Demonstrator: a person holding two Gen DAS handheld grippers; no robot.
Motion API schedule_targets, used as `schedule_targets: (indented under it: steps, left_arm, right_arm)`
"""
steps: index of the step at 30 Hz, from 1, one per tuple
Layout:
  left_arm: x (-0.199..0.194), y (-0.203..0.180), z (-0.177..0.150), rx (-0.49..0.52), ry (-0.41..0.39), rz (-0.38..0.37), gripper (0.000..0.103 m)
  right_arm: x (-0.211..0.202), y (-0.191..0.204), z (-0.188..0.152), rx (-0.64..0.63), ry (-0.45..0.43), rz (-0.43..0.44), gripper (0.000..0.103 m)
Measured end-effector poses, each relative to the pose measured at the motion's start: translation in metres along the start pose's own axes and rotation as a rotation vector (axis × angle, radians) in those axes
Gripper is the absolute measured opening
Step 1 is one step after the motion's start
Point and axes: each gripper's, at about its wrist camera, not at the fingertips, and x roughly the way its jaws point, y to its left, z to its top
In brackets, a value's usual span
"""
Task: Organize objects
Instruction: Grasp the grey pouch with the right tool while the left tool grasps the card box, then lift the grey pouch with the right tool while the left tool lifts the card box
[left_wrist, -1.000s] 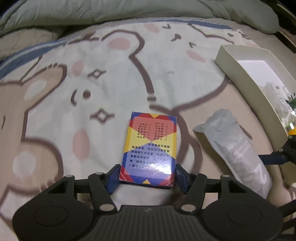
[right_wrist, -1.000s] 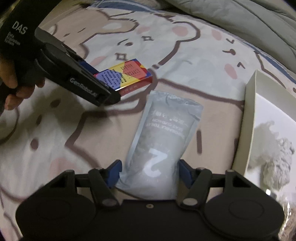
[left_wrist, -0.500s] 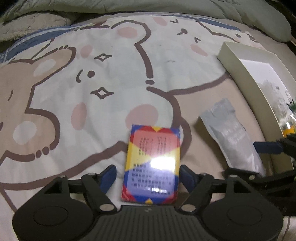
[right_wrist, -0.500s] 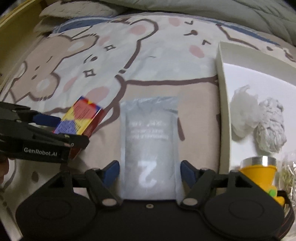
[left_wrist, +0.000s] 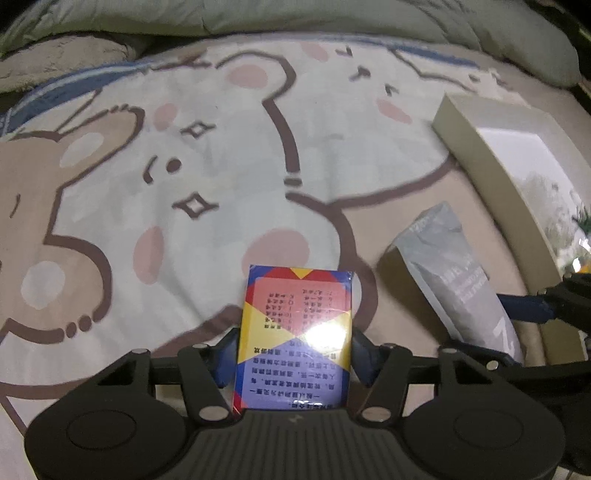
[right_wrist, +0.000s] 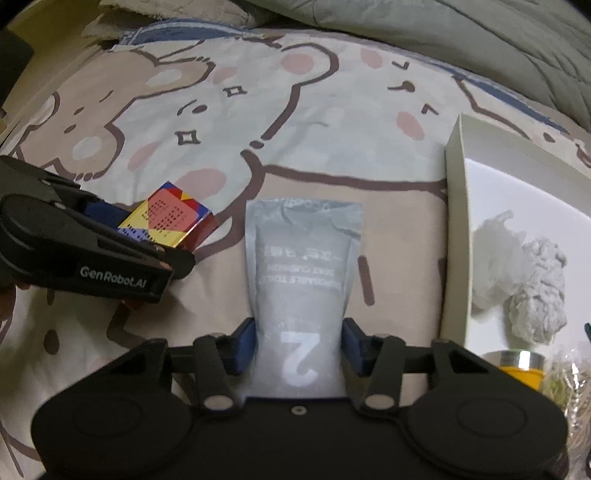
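In the left wrist view, the surface was a bed sheet (left_wrist: 221, 184) printed with cartoon bears in beige, white and pink, and a grey-green quilt (left_wrist: 295, 18) lay bunched along its far edge. The left gripper (left_wrist: 293, 354) pointed steeply down, its jaws closing with the blue pads against both sides of a colourful card box (left_wrist: 295, 332) that lay on the sheet. To the right lay a grey pouch (left_wrist: 443, 266), and beyond it a cream tray (left_wrist: 491, 177) with low walls. In the right wrist view, the same sheet and quilt filled the background. The right gripper (right_wrist: 299, 350) was closing on the grey pouch, pinching its near end, which narrowed between the pads. The left gripper held the card box at the left side. Inside the tray on the right were two pale crumpled lumps (right_wrist: 535, 288) and a yellow container (right_wrist: 521, 369).
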Motion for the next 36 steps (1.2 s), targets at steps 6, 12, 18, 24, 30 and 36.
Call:
schedule_targets:
  steps: [6, 12, 18, 24, 30, 36]
  left_arm:
    - [-0.028, 0.007, 0.013, -0.045, -0.097, -0.005, 0.061]
    - [-0.062, 0.015, 0.022, -0.092, -0.203, -0.005, 0.061]
    - [-0.088, 0.016, 0.023, -0.109, -0.298, 0.016, 0.061]
    - [-0.107, 0.015, 0.021, -0.122, -0.353, 0.022, 0.061]
    - [-0.122, 0.013, 0.018, -0.129, -0.398, 0.029, 0.061]
    - [-0.134, 0.009, 0.016, -0.122, -0.435, 0.035, 0.061]
  right_arm:
    - [-0.021, -0.007, 0.012, 0.040, -0.084, -0.007, 0.050]
    - [-0.047, -0.020, 0.026, 0.110, -0.178, 0.008, 0.050]
    - [-0.075, -0.032, 0.036, 0.180, -0.290, 0.011, 0.050]
    - [-0.099, -0.040, 0.039, 0.207, -0.392, -0.004, 0.050]
    - [-0.117, -0.041, 0.039, 0.180, -0.465, -0.022, 0.050]
    - [-0.126, -0.043, 0.037, 0.176, -0.489, -0.031, 0.050]
